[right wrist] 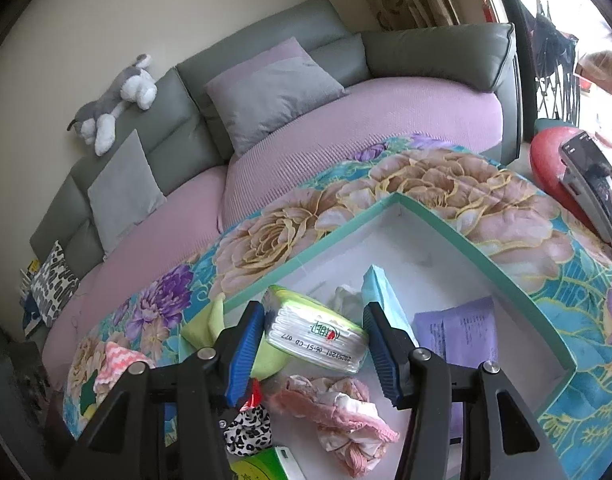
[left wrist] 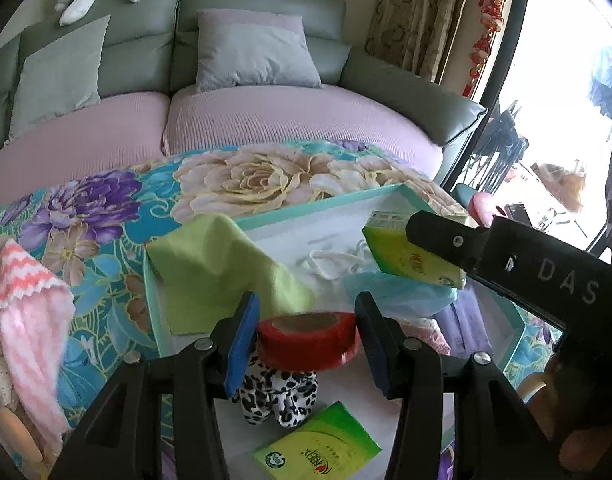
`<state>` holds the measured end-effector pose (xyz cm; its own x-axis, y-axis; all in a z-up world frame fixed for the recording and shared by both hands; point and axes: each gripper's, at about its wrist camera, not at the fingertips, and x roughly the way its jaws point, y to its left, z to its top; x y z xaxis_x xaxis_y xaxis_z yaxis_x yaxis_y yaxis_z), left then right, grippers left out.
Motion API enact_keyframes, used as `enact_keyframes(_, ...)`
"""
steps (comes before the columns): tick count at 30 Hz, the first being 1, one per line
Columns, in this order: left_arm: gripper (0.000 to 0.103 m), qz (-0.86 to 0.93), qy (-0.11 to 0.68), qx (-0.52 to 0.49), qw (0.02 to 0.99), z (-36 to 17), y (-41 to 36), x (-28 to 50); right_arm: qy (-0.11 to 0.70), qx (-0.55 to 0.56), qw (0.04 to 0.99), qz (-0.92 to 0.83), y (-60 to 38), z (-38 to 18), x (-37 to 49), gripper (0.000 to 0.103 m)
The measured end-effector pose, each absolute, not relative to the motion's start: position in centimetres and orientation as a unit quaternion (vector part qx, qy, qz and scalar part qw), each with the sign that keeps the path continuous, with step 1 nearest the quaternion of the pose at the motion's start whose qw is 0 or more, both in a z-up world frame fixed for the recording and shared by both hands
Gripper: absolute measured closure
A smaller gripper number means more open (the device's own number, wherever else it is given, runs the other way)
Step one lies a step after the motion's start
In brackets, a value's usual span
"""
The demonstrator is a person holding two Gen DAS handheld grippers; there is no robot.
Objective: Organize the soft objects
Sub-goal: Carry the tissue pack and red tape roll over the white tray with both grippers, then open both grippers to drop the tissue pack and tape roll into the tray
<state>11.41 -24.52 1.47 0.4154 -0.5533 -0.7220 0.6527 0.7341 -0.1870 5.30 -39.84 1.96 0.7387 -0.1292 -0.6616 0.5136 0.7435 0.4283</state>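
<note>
Both grippers, left gripper (left wrist: 306, 338) and right gripper (right wrist: 314, 350), are matte black with silver screws and blue ribbed fingers (right wrist: 244, 354); white letters "DAS" mark the right gripper's side at right of frame
</note>
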Motion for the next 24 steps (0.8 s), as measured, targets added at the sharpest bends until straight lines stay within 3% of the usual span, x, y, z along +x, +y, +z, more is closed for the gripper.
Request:
enact_keyframes(10, 0.05, -0.344, 0.414, 0.056, 0.841, 1.7, -23.4, 11.5, 0.331, 0.3, 0.876, -0.181, -39.5, 1.6, 5.8, 0.047)
enact_keyframes(20, 0.049, -0.308, 0.421, 0.029, 0.852, 3.1, -20.5, 12.4, 0.336, 0.296, 0.875, -0.182, -39.3, 1.7, 5.9, 0.034)
enact_keyframes(24, 0.042, -0.287, 0.425, 0.018, 0.858, 3.2, -19.3, 13.1, 0.342, 0.289, 0.875, -0.182, -39.1, 1.6, 6.1, 0.028)
